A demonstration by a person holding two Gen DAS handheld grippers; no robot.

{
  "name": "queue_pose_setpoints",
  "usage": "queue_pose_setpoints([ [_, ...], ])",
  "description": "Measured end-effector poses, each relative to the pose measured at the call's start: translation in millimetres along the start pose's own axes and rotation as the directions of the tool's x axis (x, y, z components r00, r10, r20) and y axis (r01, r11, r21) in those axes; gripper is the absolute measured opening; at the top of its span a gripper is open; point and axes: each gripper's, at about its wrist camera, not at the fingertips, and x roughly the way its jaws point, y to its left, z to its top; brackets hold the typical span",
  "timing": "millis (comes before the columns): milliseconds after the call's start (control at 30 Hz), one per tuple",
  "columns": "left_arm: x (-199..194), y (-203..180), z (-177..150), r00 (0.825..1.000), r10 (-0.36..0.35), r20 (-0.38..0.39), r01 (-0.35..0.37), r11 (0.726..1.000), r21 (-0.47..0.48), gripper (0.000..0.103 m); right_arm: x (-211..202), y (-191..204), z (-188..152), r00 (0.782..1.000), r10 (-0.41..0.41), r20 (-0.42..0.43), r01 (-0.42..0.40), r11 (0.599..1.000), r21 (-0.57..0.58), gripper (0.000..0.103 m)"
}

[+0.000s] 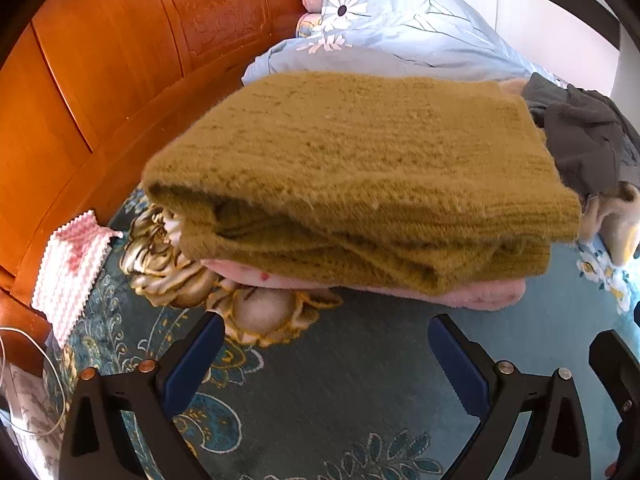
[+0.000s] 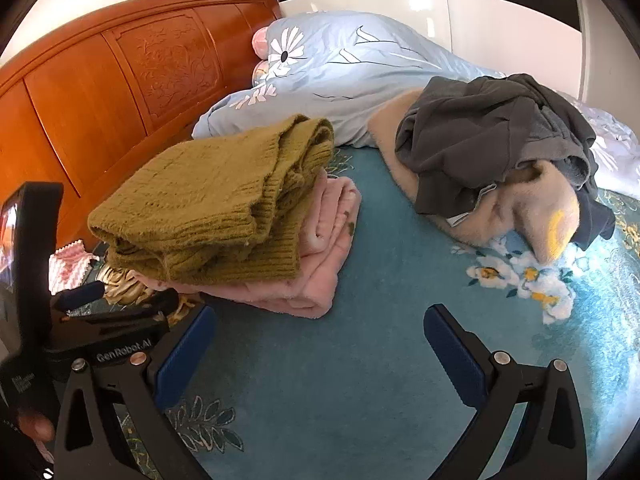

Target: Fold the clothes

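Left wrist view has my left gripper (image 1: 326, 354) spread wide with nothing between the blue pads (image 1: 192, 364), low over the teal bedspread (image 1: 360, 400) and aimed at the near edge of the stack, just short of it and not touching. Right wrist view shows my right gripper (image 2: 320, 344) spread just as wide and equally empty, held low over bare bedspread and pointed between the stack and the heap, with the left unit showing at its left edge. Outward from the left gripper sits the finished work: an olive sweater (image 1: 360, 176) folded into a thick block and lying on a folded pink garment (image 2: 320, 252), the pair near the wooden headboard (image 1: 100, 80). I judge those two as done; the sweater's ribbed edges look a bit loose at the corner but the fold is holding. Still to do, off to the right and well apart from the stack, is a crumpled dark grey garment (image 2: 500, 140) draped over a beige fleece (image 2: 532, 208), neither folded. Behind both lies a pale blue floral duvet (image 2: 360, 76), bunched against the headboard; I cannot tell whether it counts as part of the job. A small pink-and-white cloth (image 1: 68, 268) lies by the headboard at the left. My guess is roughly halfway: two pieces stacked, at least two waiting, and both grippers free to go for the grey one.
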Motion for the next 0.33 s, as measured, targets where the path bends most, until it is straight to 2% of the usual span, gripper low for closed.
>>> queue_pose_setpoints([
  [333,2.6,2.6,1.6,1.000,0.012,-0.001,-0.012,1.000,-0.015,0.103,6.9,12.1,-3.4,1.000,0.014,-0.026,-0.016,0.998,-0.063,0.103],
])
